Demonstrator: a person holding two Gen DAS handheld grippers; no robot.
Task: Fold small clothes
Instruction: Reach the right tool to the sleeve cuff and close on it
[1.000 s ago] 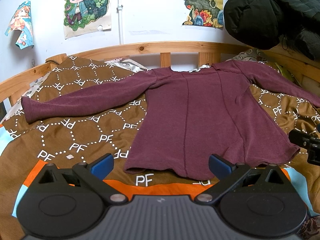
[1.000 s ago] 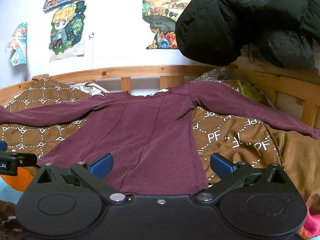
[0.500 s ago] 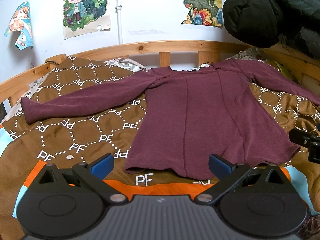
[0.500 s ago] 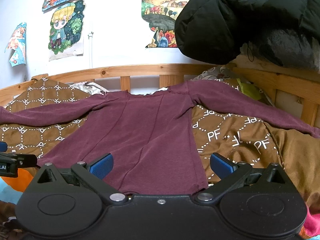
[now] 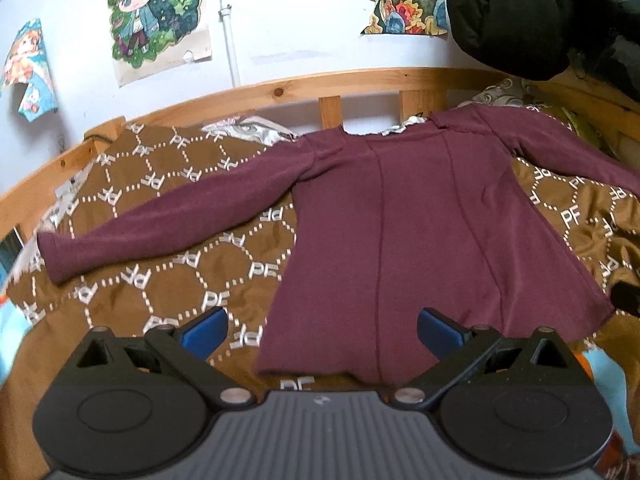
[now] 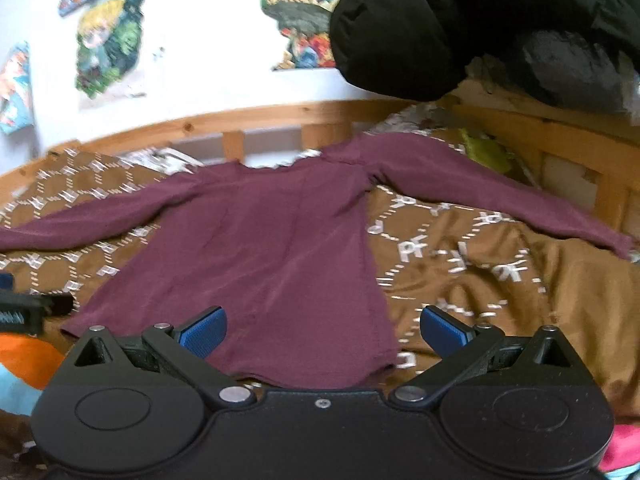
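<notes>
The maroon shirt lies flat on the brown blanket, neck toward the wooden bed rail and hem toward both claws, its 2 sleeves stretched out sideways. So its long axis, neck to hem, runs straight away from the claws. The left claw is spread wide and empty, poised over the shirt's left hem corner. The right claw is also spread and empty (this view is blurred), over the right hem corner. The left sleeve cuff is nearer the left claw, the right cuff nearer the right.
</notes>
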